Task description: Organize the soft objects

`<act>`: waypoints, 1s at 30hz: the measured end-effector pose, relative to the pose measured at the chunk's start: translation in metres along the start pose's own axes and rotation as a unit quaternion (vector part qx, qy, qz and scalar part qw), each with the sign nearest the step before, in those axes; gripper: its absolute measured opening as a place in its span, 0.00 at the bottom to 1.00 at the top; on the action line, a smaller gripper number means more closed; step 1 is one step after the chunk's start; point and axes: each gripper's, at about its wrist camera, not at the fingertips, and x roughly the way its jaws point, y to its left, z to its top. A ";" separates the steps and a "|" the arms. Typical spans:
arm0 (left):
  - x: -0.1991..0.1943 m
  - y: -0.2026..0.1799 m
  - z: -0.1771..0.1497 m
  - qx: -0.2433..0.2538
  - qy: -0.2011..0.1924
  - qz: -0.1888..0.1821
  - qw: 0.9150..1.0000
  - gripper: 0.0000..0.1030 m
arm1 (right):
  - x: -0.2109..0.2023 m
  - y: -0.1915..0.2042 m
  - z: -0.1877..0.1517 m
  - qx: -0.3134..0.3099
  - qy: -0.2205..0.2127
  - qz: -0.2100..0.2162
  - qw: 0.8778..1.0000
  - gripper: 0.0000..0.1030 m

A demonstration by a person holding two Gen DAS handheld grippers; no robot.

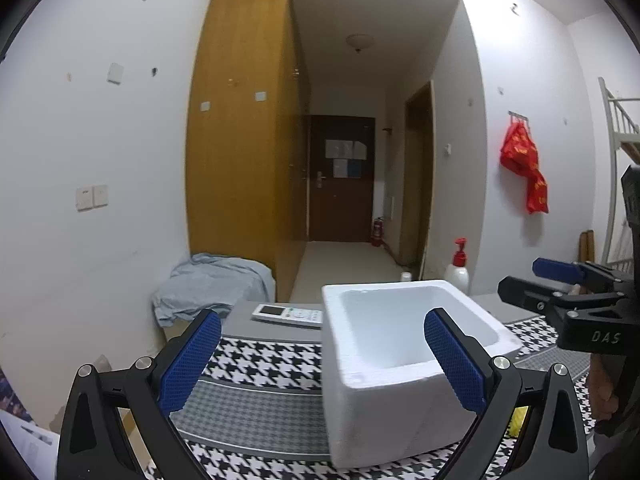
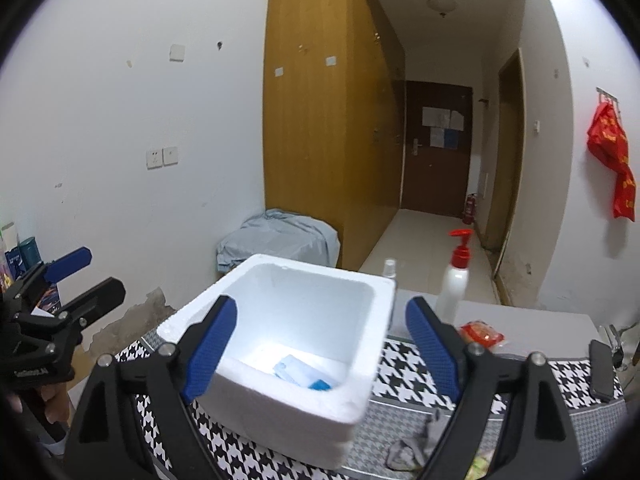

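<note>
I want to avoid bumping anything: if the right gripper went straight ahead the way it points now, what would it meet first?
Most likely the white foam box: it sits right between the open right gripper fingers, its near wall closest. Depth is unclear, so the gripper might pass over the rim into the opening instead.

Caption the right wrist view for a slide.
Open right gripper hovers over a white foam box holding blue-and-white items on a houndstooth cloth.
</note>
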 end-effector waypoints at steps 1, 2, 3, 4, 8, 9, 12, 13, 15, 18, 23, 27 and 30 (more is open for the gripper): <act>0.000 -0.005 0.000 0.003 0.000 -0.004 1.000 0.99 | -0.005 -0.003 -0.001 0.002 -0.004 -0.003 1.000 0.87; 0.001 -0.008 0.001 0.004 0.000 -0.007 1.000 0.99 | -0.008 -0.005 -0.001 0.003 -0.006 -0.006 1.000 0.87; 0.002 -0.014 0.001 0.005 0.000 -0.013 1.000 0.99 | -0.012 -0.008 -0.003 0.005 -0.010 -0.008 1.000 0.87; 0.002 -0.017 0.002 0.006 0.000 -0.016 1.000 0.99 | -0.016 -0.010 -0.003 0.007 -0.012 -0.010 1.000 0.87; 0.004 -0.031 0.003 0.010 0.002 -0.031 0.999 0.99 | -0.033 -0.020 -0.008 0.012 -0.022 -0.019 0.999 0.87; 0.005 -0.035 0.003 0.009 0.003 -0.037 0.999 0.99 | -0.037 -0.023 -0.009 0.014 -0.025 -0.023 0.999 0.87; 0.007 -0.043 0.004 0.007 0.004 -0.054 0.999 0.99 | -0.049 -0.028 -0.012 0.020 -0.032 -0.032 0.999 0.87; 0.008 -0.046 0.004 0.007 0.004 -0.059 0.998 0.99 | -0.054 -0.030 -0.013 0.024 -0.034 -0.038 0.998 0.89; 0.008 -0.052 0.004 0.009 0.005 -0.069 0.998 0.99 | -0.062 -0.035 -0.016 0.030 -0.038 -0.048 0.998 0.94; 0.008 -0.062 0.005 0.013 0.006 -0.085 0.996 0.99 | -0.074 -0.038 -0.021 0.033 -0.046 -0.063 0.996 0.95; 0.007 -0.079 0.005 0.015 0.003 -0.105 0.994 0.99 | -0.092 -0.048 -0.032 0.039 -0.056 -0.079 0.995 0.98; 0.002 -0.095 0.003 0.010 0.002 -0.121 0.993 0.99 | -0.102 -0.055 -0.039 0.043 -0.060 -0.090 0.993 0.99; -0.002 -0.105 0.002 0.013 -0.002 -0.130 0.991 0.99 | -0.113 -0.060 -0.046 0.040 -0.066 -0.100 0.992 0.99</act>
